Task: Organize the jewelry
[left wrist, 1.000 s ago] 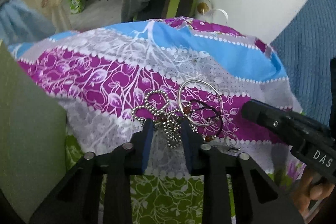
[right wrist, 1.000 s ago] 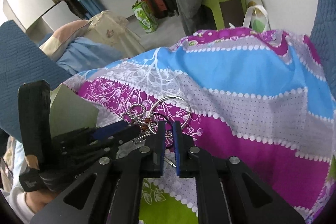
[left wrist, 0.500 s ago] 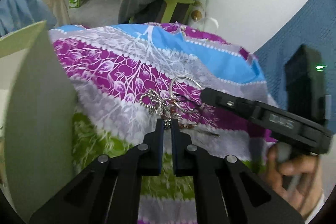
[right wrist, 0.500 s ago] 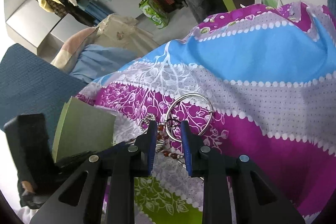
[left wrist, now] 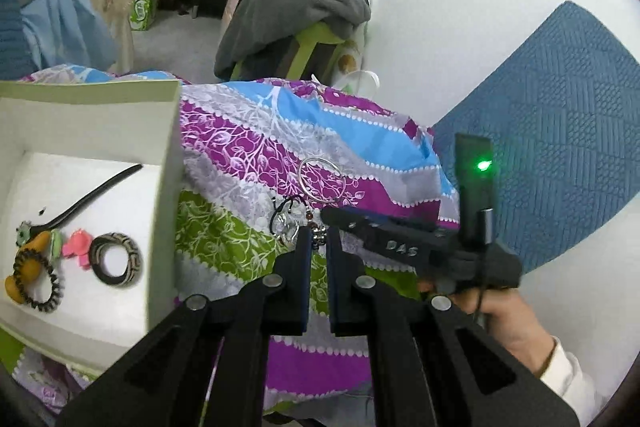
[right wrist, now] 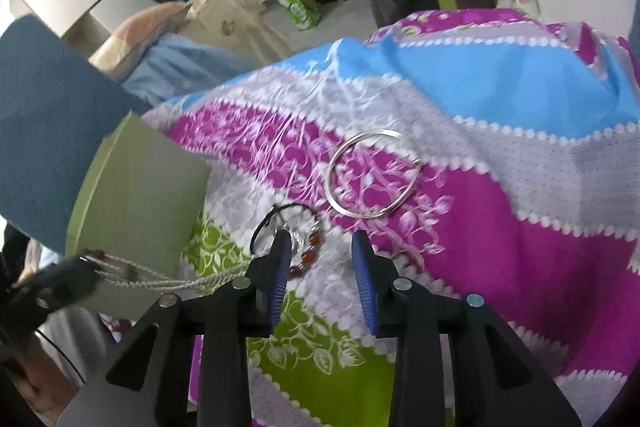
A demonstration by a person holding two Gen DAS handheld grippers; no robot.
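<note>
Jaws of left gripper pinch one silver chain; right gripper jaws opening, empty.

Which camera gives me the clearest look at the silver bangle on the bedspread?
The right wrist view: the silver bangle lies whole and unobstructed on the purple band of the bedspread, large in frame. The left wrist view shows it smaller and farther off, just beyond the right gripper.
</note>
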